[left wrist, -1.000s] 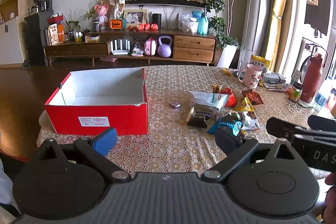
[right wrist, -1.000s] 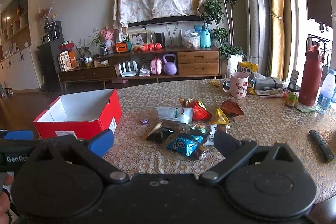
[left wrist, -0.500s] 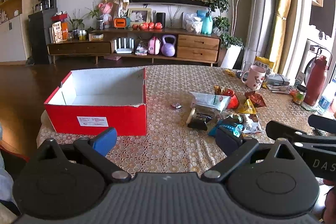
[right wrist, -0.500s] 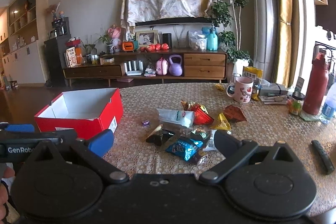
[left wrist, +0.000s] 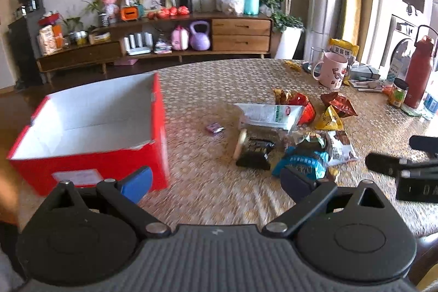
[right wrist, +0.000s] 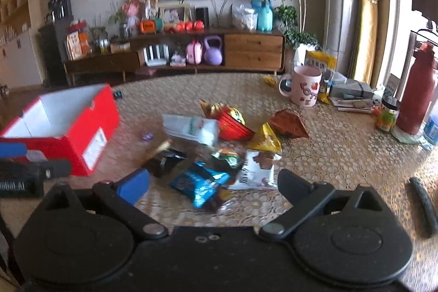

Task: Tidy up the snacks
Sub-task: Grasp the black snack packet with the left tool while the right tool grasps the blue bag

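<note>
Both my grippers hang above the near edge of the table [left wrist: 219, 78], nothing held. My left gripper [left wrist: 216, 179] has its fingers spread wide, blue pad one side, dark pad the other, bare tablecloth between them. My right gripper [right wrist: 213, 182] is spread just as wide.

The snack pile [right wrist: 219, 144] sits mid-table, straight ahead of my right gripper. The blue packet [right wrist: 198, 182] is nearest, lying right between the right gripper's fingertips in view (below them on the table, not touched). Just beside it to the right is a white-and-brown packet [right wrist: 257, 168], and a black packet [right wrist: 164, 160] is to its left. Behind those: a flat white pouch [right wrist: 191, 127], a red bag [right wrist: 232, 122], a yellow packet [right wrist: 267, 138] and a dark red-brown one [right wrist: 288, 122]. A tiny purple candy [right wrist: 147, 136] lies alone, left of the pile.

From my left gripper the same pile sits ahead and to the right; the blue packet [left wrist: 301, 163] is just beyond the dark fingertip. The red box [left wrist: 87, 127] is open, white inside, nothing in it, ahead-left of the left gripper, its front wall just behind the blue pad. Box and pile are well apart.

Far right of the table: pink mug [right wrist: 303, 89], red bottle [right wrist: 416, 89]. Frames are blurry.
</note>
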